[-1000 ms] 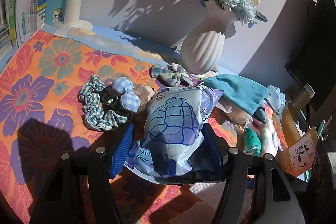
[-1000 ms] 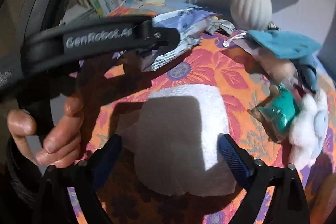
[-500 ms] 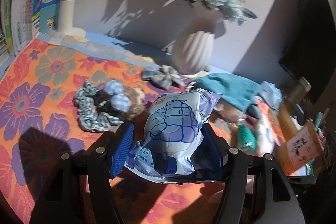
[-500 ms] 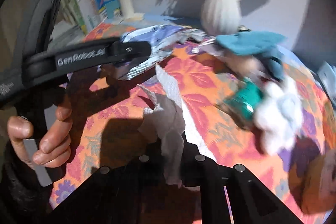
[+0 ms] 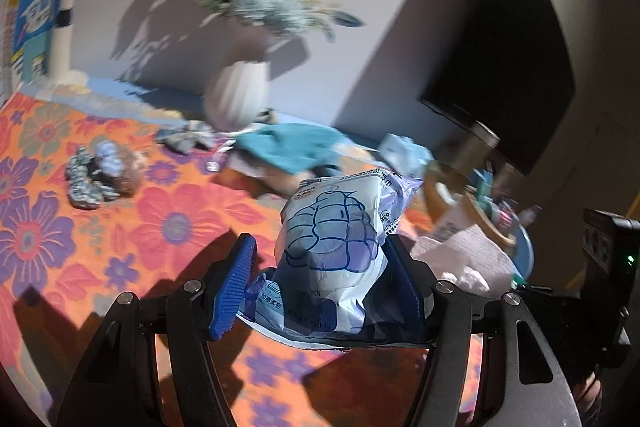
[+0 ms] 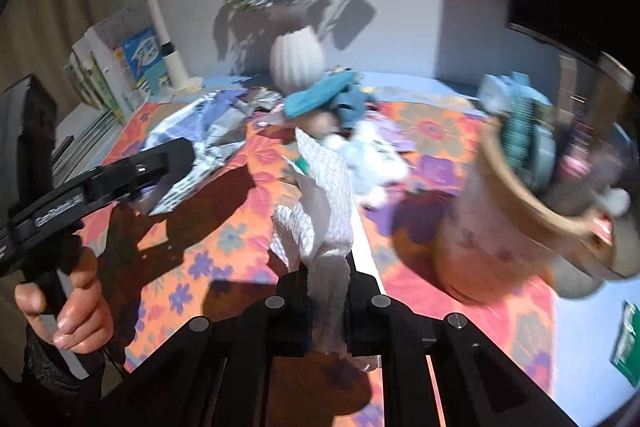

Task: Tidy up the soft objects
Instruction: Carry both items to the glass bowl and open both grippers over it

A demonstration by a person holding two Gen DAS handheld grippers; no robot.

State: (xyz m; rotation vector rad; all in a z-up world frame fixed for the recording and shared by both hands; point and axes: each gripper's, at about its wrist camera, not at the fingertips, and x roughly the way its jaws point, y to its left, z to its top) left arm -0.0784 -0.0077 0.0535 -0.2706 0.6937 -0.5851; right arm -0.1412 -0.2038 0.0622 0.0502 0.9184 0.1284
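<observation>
Tissue (image 6: 324,195), white and crumpled, is hanging pinched in the right tool (image 6: 328,291), whose jaws are standing narrow and clamped on it above the flowered cloth (image 6: 224,243) covering the counter. A blue-and-white plastic packet (image 5: 336,247) is sitting gripped between the blue pads (image 5: 234,287) of the left tool (image 5: 320,291), lifted clear of the cloth. A hand (image 6: 68,311) is gripping that tool's handle. Behind, a teal cloth (image 5: 288,147) is lying near the white vase (image 5: 238,97), a checked scrunchie (image 5: 90,179) well apart at left, and a basket (image 6: 532,211) is standing at right

Paper towel (image 6: 326,187) now pinched, lifted
</observation>
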